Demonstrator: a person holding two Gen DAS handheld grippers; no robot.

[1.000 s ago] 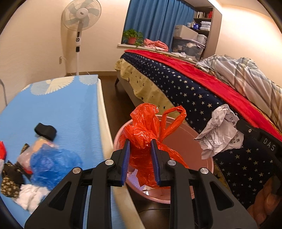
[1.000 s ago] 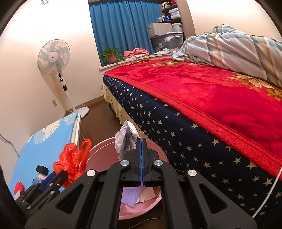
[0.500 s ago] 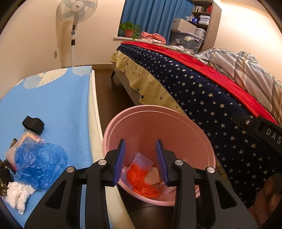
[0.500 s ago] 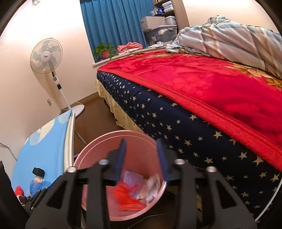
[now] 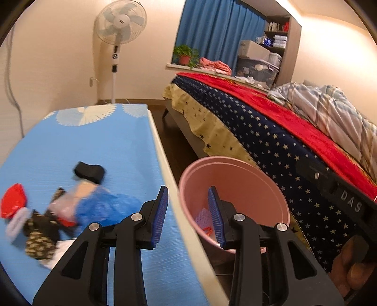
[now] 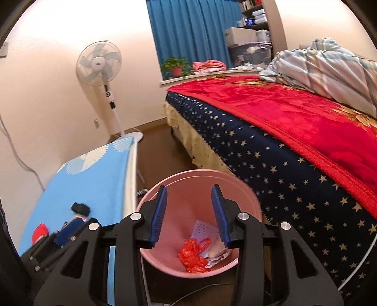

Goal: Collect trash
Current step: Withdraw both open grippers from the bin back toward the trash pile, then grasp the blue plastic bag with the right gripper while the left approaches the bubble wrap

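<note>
Nearest, two grippers are seen, one per view. The left gripper (image 5: pixel 188 215) is held partly open with nothing between its blue pads; its jaws have just been opening, and it is poised over the rim where the surface (image 5: pixel 113 150) meets the one pink bin (image 5: pixel 238 179). The right gripper (image 6: pixel 189 215) is likewise parted and empty, its jaws having just been opening too, and it is aimed down into the bin (image 6: pixel 200 179).

Inside the bin three pieces of trash can be counted from the right wrist view: one crumpled orange plastic bag (image 6: pixel 192 255), one piece of crumpled white paper (image 6: pixel 215 255) touching it, and one lilac perforated sheet (image 6: pixel 203 229) behind both.

On the blue-covered surface, left of the bin, a blurred heap of uncollected trash is seen: one blue plastic bag (image 5: pixel 103 208), one black object (image 5: pixel 89 173), one red item (image 5: pixel 13 203), one dark patterned wrapper (image 5: pixel 40 237) and something white (image 5: pixel 64 249) beneath; the exact count cannot be told through the blur.

Beyond, one bed (image 6: pixel 271 150) is covered with a starred sheet and a red blanket (image 6: pixel 294 113), with one striped quilt (image 6: pixel 325 66) bundled on it. Farthest, one standing fan (image 5: pixel 120 21), one potted plant (image 5: pixel 185 55) and blue curtains (image 5: pixel 219 30) are seen.
</note>
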